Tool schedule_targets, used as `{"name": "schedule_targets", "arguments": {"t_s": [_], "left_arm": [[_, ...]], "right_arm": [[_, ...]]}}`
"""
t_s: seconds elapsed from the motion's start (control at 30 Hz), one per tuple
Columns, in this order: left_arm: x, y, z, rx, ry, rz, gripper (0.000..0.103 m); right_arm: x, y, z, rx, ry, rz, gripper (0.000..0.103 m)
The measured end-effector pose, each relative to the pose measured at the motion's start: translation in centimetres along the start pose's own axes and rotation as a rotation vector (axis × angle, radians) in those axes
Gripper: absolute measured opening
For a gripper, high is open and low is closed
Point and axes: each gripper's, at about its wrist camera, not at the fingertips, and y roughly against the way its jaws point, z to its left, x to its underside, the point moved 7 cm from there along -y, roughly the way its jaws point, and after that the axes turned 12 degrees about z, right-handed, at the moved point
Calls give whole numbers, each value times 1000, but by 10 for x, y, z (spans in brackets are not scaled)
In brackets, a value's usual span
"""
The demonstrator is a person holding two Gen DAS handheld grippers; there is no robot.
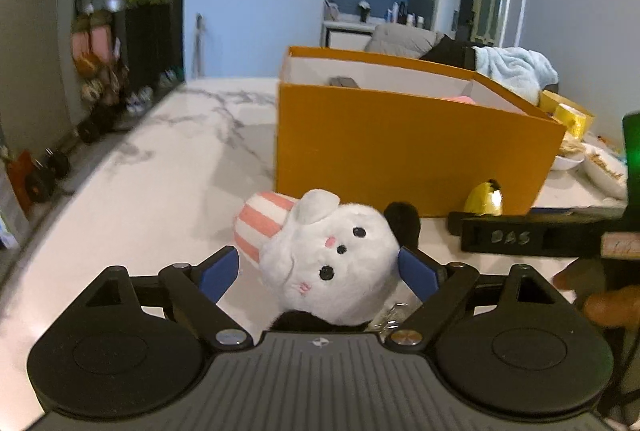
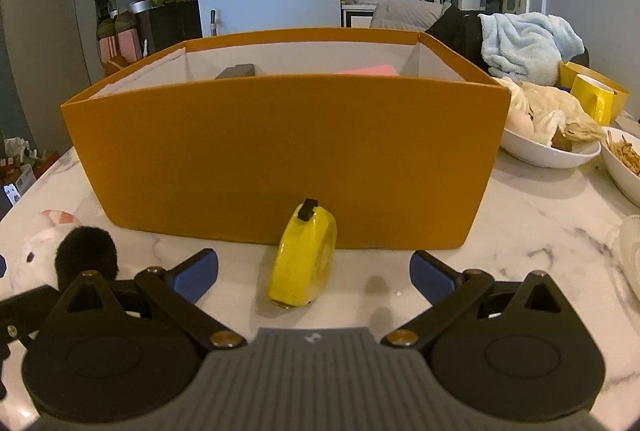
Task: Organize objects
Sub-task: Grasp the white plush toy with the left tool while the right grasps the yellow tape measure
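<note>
One fluffy round plush toy (image 1: pixel 328 255) between left claw (image 1: pixel 318 271) pads.

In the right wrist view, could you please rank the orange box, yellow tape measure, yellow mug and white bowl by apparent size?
1. orange box, clearly largest.
2. white bowl.
3. yellow tape measure.
4. yellow mug.
The last three are unsure: the tape measure is nearest the camera and the mug farther back.

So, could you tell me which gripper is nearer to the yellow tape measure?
Right. The right gripper is open with the tape measure standing between its fingers, untouched. The left gripper is off to the left, around the plush toy.
</note>
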Motion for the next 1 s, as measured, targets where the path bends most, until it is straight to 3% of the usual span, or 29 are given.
{"name": "schedule_targets", "arguments": {"t_s": [0.1, 0.2, 0.4, 0.87, 1.0], "left_arm": [[-8, -12, -2, 68, 52, 49, 103], [-17, -24, 0, 66, 96, 57, 103], [-29, -32, 2, 99, 76, 52, 103], [-17, -52, -7, -36, 12, 72, 100], [-18, -56, -6, -63, -2, 72, 94]], "right_arm": [[-1, -3, -2, 2, -13, 7, 102], [-1, -5, -4, -1, -24, 12, 102], [1, -11, -7, 4, -24, 29, 102], [4, -29, -1, 2, -26, 32, 101], [3, -29, -2, 9, -26, 22, 93]]}}
